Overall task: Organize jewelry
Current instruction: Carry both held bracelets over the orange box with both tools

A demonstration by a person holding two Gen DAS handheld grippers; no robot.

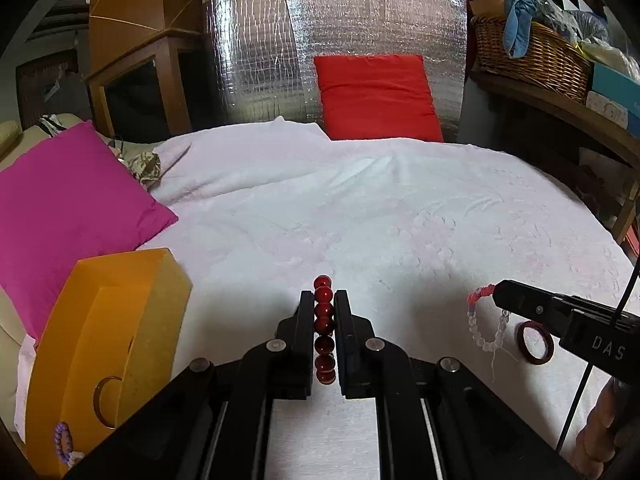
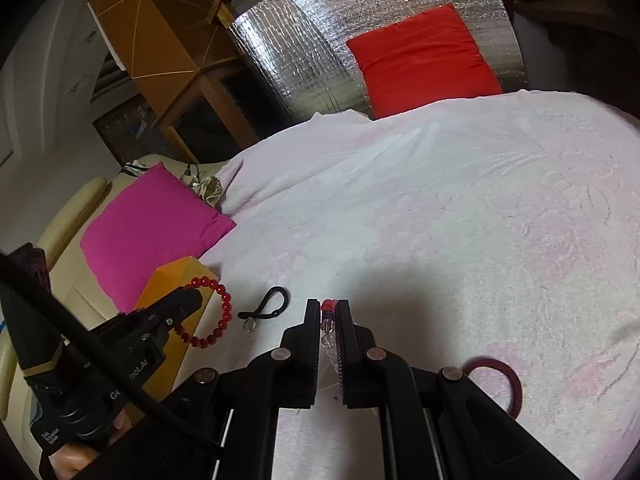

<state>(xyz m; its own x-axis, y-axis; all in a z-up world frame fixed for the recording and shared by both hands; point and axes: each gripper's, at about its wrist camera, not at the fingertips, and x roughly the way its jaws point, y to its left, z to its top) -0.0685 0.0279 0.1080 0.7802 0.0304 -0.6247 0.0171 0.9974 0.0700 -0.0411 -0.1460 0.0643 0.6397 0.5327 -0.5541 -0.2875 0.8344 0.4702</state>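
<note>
Above the white blanket [image 1: 360,220], both jaws clench bracelets edge-on: left red beads [image 1: 323,328], right clear beads [image 2: 329,332].

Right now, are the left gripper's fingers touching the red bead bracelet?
Touching. In the left wrist view, the left gripper is shut on the red bead bracelet, beads squeezed between both fingers.

"DAS" on the right hand-held gripper [image 1: 498,294] — partial "boLAI" on the left hand-held gripper [image 2: 198,300]
</note>
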